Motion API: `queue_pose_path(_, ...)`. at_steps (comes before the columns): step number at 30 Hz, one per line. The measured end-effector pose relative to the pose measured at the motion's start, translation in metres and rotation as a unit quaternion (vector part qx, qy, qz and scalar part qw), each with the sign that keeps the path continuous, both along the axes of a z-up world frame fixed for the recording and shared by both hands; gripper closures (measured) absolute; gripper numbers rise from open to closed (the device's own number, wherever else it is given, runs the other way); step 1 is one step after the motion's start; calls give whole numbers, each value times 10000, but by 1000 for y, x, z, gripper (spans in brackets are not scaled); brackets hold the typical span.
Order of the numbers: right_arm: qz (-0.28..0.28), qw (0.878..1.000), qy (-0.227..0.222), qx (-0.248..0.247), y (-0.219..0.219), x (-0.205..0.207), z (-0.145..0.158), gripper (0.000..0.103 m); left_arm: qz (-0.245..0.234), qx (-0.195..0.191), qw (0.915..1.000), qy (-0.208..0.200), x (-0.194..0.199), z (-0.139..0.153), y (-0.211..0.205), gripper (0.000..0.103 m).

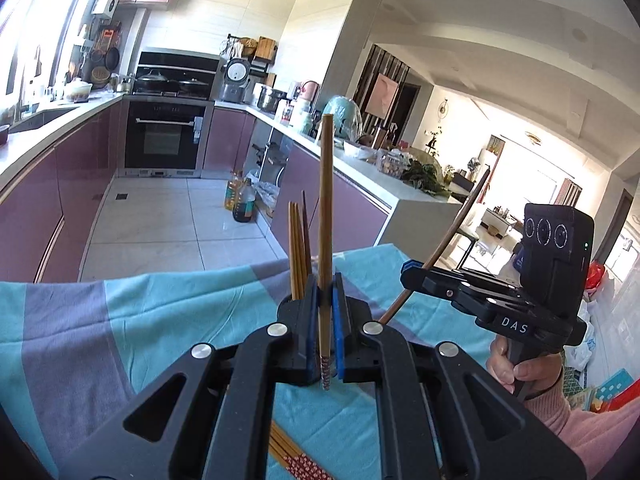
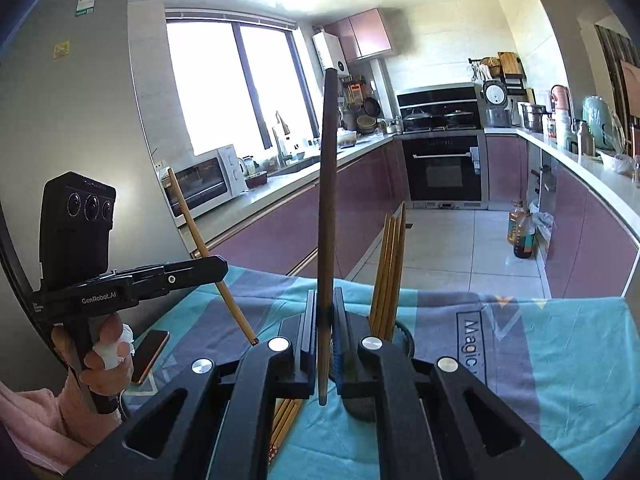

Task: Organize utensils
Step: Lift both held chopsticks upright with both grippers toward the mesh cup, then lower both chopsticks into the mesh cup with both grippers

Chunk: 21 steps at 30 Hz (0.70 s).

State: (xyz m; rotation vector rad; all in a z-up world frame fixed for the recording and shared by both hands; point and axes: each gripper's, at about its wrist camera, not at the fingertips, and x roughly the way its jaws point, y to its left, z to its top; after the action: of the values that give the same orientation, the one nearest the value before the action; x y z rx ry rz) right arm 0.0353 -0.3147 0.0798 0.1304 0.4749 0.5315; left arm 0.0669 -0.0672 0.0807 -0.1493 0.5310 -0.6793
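Observation:
My left gripper [image 1: 326, 300] is shut on a light wooden chopstick [image 1: 326, 220] and holds it upright above the table. My right gripper [image 2: 324, 308] is shut on a darker chopstick [image 2: 327, 200], also upright. A black holder [image 2: 402, 336] with several chopsticks [image 2: 390, 268] standing in it sits just behind the grippers; its chopsticks also show in the left wrist view [image 1: 298, 252]. More chopsticks [image 1: 286, 452] lie flat on the cloth under the grippers. Each gripper shows in the other's view, the right [image 1: 408, 276] and the left [image 2: 222, 266], each with its chopstick.
The table carries a teal and grey cloth [image 1: 140, 320]. A phone [image 2: 150, 354] lies on it by the left hand. Beyond the table edge are a kitchen floor with oil bottles [image 1: 242, 200], purple cabinets [image 2: 288, 232] and a fridge [image 2: 72, 120].

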Motion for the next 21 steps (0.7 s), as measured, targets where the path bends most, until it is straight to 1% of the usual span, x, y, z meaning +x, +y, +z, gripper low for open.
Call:
queue_pose_path(7, -74, 9998, -202, -47, -2, 4, 17, 97, -9, -17, 9997, -246, 6, 21, -9, 96)
queue_pose_path(11, -127, 9995, -265, -85, -1, 9, 21, 97, -2, 53, 9995, -307, 9, 26, -17, 96)
queue_pose_path(15, -183, 9994, -259, -130, -1, 14, 20, 97, 56, 210, 9991, -369, 12, 30, -26, 96)
queue_pose_path(18, -206, 9995, -179, -154, 5, 18, 17, 97, 119, 333, 9987, -378, 14, 27, -31, 96)
queue_pose_path(21, -222, 9995, -69, -214, 8, 25, 11, 97, 160, 539, 9978, -353, 19, 24, -40, 96)
